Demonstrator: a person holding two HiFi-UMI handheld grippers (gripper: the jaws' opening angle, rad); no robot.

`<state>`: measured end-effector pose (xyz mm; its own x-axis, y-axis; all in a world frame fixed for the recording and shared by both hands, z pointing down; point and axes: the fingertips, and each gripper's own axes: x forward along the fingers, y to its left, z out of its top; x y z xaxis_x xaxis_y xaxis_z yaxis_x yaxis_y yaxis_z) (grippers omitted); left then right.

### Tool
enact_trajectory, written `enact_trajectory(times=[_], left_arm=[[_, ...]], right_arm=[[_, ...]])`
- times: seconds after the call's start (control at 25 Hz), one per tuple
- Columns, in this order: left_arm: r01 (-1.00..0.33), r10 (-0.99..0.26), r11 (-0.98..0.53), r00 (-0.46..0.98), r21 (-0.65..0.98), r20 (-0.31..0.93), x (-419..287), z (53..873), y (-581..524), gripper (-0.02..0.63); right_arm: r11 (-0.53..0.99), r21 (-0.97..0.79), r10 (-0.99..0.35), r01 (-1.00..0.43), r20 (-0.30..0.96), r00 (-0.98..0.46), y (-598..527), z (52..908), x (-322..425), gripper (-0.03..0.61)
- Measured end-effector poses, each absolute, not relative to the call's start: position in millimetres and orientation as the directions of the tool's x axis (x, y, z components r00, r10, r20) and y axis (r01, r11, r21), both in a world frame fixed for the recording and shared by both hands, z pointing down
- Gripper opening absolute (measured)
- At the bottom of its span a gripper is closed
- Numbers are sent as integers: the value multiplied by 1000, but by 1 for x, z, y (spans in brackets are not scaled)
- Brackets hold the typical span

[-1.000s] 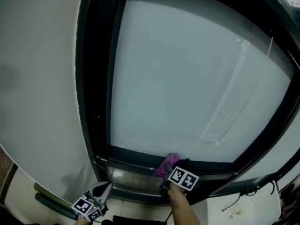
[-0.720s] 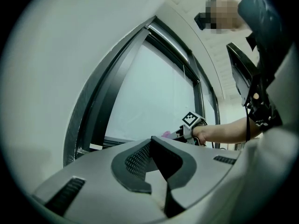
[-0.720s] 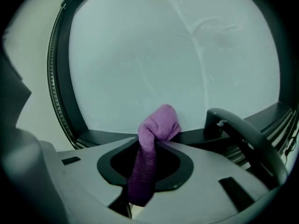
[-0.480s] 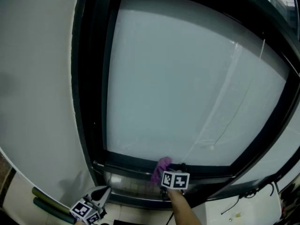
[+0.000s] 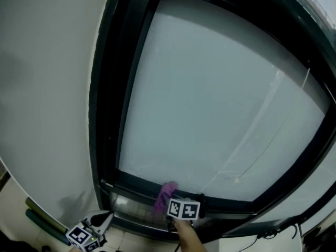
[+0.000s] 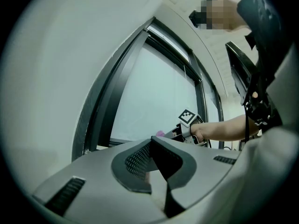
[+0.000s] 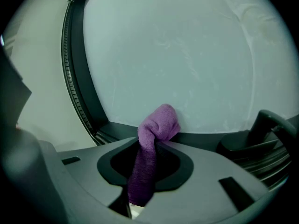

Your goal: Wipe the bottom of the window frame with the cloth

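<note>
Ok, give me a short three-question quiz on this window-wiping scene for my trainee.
1. True or false: the left gripper holds the cloth.
2. Which part of the window frame does the cloth's tip press against: A top, B bottom, C left side?
3. Fill in: the cloth is coloured ____.
Key: 1 false, the right gripper has its jaws shut on it, and the left's jaws are shut on nothing; 2 B; 3 purple.
</note>
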<state>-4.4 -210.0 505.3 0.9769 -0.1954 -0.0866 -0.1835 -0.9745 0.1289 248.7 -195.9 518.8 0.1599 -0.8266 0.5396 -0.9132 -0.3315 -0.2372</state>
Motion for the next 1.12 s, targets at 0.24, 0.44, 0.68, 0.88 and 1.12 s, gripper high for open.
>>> enact_trajectory(times=[0.24,0.44,0.68,0.88,1.12], left_arm=[[-221,-231,-966,971,133,-64,-10,513,-215,5],[-242,-250,-961,967,135,-46,-8,516,-218,5],[-255,-263,-958,964,134,-47,-8,515,-217,5],[-278,-286,-951,957,133,-49,-11,514,-220,5],[-311,-322,-940,945,141,-59,-23,515,-223,5]], right_arm=[[-305,-231,-830,-924,541,138,-205,519,245,92],[-271,-244,-838,-931,536,104,-214,520,240,92],[-238,-255,-844,-937,531,70,-220,519,235,92],[-200,-261,-849,-944,527,34,-233,519,224,92],[-167,-261,-847,-951,531,3,-248,517,211,92]])
